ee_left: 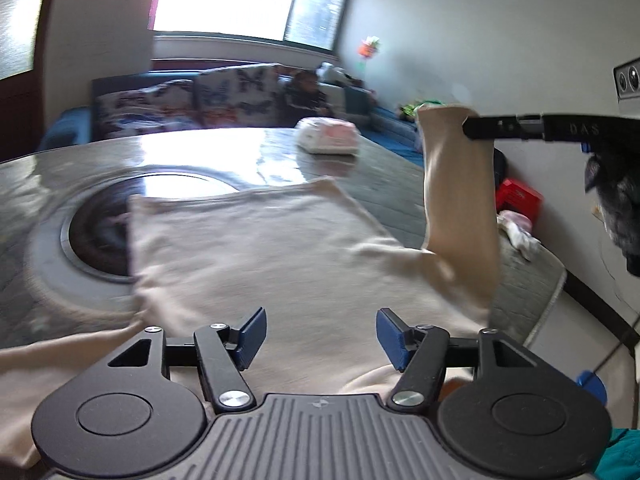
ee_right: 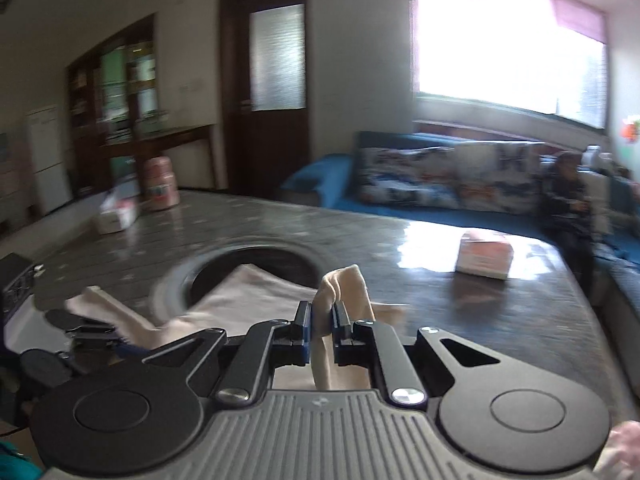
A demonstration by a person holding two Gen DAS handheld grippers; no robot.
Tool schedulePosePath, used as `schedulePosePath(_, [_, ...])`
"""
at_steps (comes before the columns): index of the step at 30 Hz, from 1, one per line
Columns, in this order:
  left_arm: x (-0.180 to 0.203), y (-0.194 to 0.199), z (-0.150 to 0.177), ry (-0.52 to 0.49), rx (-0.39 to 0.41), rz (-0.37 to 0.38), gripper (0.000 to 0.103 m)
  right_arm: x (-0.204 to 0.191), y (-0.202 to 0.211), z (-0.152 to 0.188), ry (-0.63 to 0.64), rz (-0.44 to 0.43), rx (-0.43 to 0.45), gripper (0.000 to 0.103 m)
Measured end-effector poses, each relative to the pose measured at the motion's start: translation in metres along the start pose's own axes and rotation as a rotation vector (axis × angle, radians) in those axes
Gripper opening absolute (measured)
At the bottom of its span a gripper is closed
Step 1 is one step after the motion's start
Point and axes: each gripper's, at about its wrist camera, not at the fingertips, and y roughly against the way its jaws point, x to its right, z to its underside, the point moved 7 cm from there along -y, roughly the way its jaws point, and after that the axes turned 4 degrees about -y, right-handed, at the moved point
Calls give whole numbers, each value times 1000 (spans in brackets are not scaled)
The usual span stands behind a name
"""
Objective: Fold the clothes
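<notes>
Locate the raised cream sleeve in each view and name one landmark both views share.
Left wrist view: the cream sleeve stands upright at right of centre, pinched near its top by the right tool.
Right wrist view: the sleeve sits at lower centre, clamped in the right tool, cuff poking above.
Shared landmark: the pink and white box on the dark table.

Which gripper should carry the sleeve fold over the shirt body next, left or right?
Right. The right gripper is already shut on the sleeve, holding it raised above the cream shirt. The left gripper is open over the shirt with nothing between its pads.
</notes>
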Motion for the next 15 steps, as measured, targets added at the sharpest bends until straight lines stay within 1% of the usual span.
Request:
schedulePosePath(3, [-15, 10, 5, 35, 6, -26, 65, -29, -24, 3, 21, -80, -34, 9])
schedulePosePath(10, [-29, 16, 15, 74, 3, -53, 65, -75, -65, 28, 52, -192, -136, 9])
schedulePosePath(12, [-32, 17, 17, 85, 2, -58, 65, -87, -76, 36, 62, -219, -166, 11])
schedulePosePath(14, [-34, 17, 18, 89, -1, -58, 65, -94, -79, 46, 77, -245, -189, 19])
schedulePosePath(15, [-35, 18, 18, 91, -2, -59, 65, -95, -77, 48, 85, -256, -192, 20])
